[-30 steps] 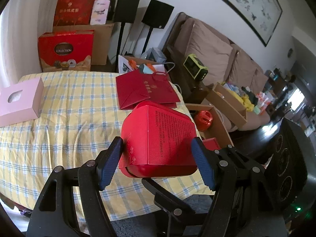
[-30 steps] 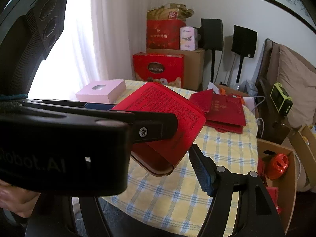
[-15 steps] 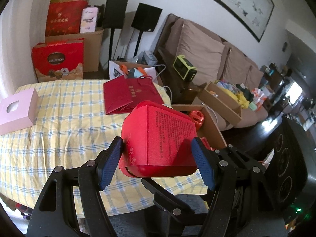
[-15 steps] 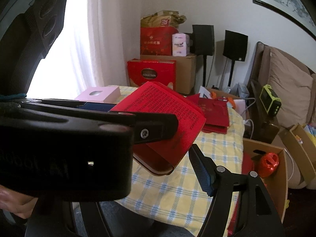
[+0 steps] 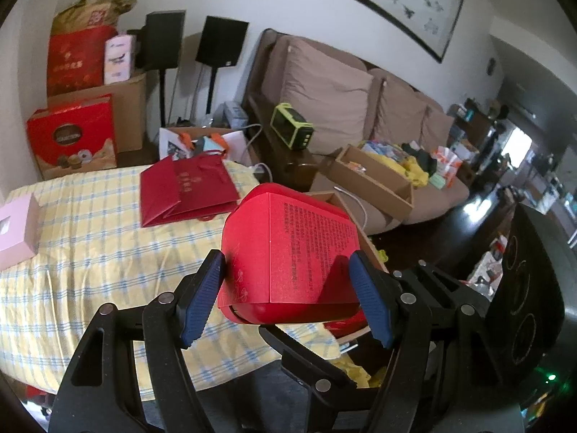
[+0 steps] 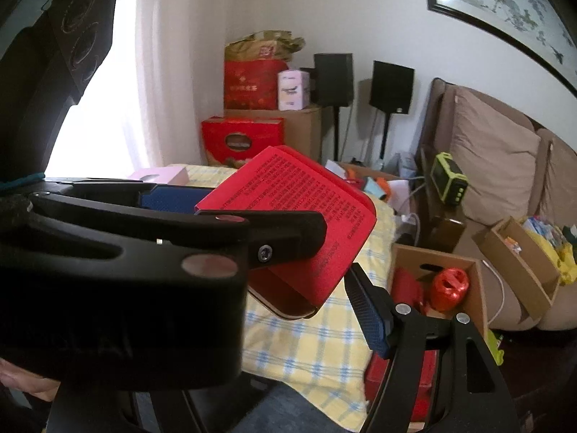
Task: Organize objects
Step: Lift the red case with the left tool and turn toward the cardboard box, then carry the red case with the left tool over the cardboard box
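Red box (image 5: pixel 288 252) with printed text on its top face is up in the air, clear of the table (image 5: pixel 90 252), hanging over the table's near right edge. Left gripper (image 5: pixel 285 299) has it clamped, one blue pad (image 5: pixel 202 296) pressed on each side of the near end. From the right wrist view the same box (image 6: pixel 299 216) shows tilted, its far corner higher, with the left gripper's black arm across it in front.

Right gripper (image 6: pixel 252 252) is trickier: one blue pad (image 6: pixel 368 317) sits just below and to the right of the box with a visible gap, the other is back on the left behind the left gripper's body. So the jaws stand apart, and I can't tell if anything touches the box on that side.

Further out on the yellow checked cloth: a flat red bag (image 5: pixel 187 187) lying near the far edge, and a pink box (image 5: pixel 16 231) off at the left edge. Just past the table's right side there's an open carton (image 6: pixel 440 263) on the floor with a red-orange thing (image 6: pixel 449 287) inside. Beyond that, a sofa (image 5: pixel 360 101).
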The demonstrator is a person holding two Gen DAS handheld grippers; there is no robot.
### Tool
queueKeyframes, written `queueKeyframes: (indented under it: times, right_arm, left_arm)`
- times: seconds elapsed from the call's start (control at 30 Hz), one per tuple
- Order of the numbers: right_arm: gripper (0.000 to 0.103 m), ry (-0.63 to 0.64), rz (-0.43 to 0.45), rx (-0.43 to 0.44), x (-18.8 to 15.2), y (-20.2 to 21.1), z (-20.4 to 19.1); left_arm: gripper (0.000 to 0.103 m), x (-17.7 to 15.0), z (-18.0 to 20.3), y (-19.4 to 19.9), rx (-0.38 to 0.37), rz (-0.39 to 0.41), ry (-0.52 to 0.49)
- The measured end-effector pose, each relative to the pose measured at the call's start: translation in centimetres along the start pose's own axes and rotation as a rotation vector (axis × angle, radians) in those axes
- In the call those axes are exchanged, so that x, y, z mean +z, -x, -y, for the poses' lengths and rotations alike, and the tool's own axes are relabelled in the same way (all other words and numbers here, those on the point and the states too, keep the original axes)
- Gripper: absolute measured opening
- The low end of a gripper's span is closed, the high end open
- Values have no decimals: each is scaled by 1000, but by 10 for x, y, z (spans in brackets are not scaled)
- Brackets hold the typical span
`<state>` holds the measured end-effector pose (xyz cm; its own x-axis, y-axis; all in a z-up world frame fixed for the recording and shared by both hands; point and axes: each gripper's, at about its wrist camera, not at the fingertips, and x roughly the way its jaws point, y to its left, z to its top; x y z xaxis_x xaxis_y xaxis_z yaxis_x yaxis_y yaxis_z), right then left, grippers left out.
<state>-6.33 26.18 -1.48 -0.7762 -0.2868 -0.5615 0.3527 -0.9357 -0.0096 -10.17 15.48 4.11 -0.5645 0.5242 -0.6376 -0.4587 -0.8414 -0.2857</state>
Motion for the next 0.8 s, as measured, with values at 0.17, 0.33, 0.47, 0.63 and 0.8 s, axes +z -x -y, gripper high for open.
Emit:
queueKeyframes:
  times: [0.17, 0.33, 0.47, 0.63, 0.8]
  right_arm:
    - [72, -31, 4, -8, -6, 10, 14]
    - [72, -54, 11, -17, -9, 18, 26]
    - [72, -61, 19, -27, -10, 26, 36]
    - [72, -76, 32, -43, -9, 35, 47]
    - [72, -75, 48, -70, -6, 45, 57]
  left_arm:
    - [68, -1, 19, -4, -4, -1, -44]
    - [68, -1, 35, -8, 2, 8, -81]
    - [68, 2, 48, -9, -6, 20, -102]
    - [68, 6, 64, -10, -9, 40, -139]
    - [68, 8, 83, -8, 15, 68, -194]
